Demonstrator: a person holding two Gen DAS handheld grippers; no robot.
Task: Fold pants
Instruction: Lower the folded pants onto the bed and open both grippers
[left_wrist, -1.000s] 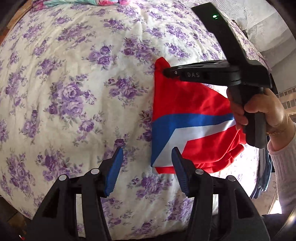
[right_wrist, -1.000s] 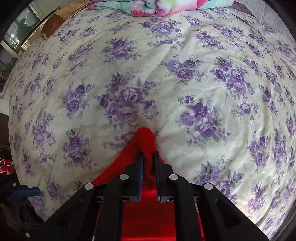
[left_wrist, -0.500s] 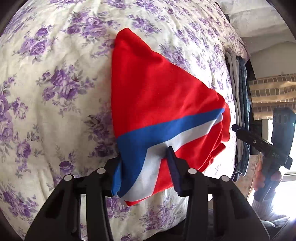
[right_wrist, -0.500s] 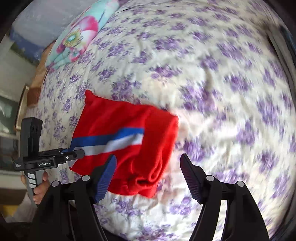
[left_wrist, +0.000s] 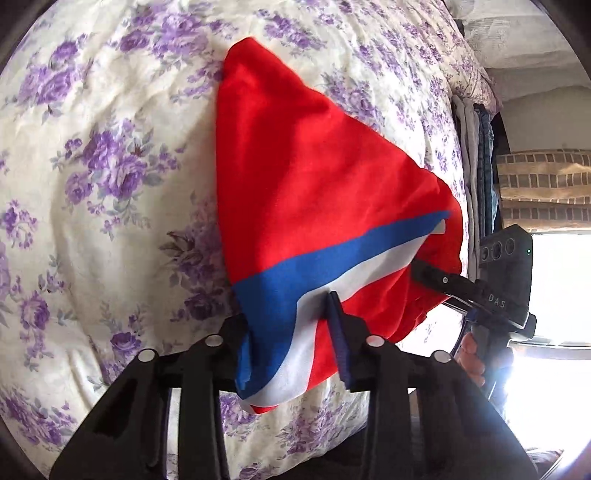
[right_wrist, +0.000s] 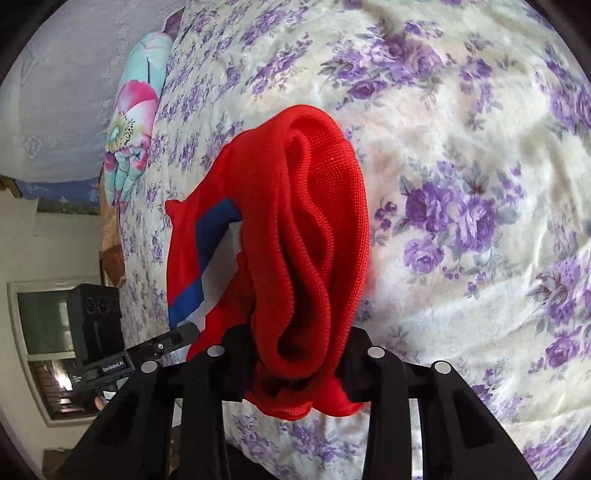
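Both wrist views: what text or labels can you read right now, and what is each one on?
"DAS": on the right gripper body, seen in the left wrist view.
"GenRobot.AI": on the left gripper body, seen in the right wrist view; small, so only roughly legible.
Red pants: stripes only, no lettering visible.
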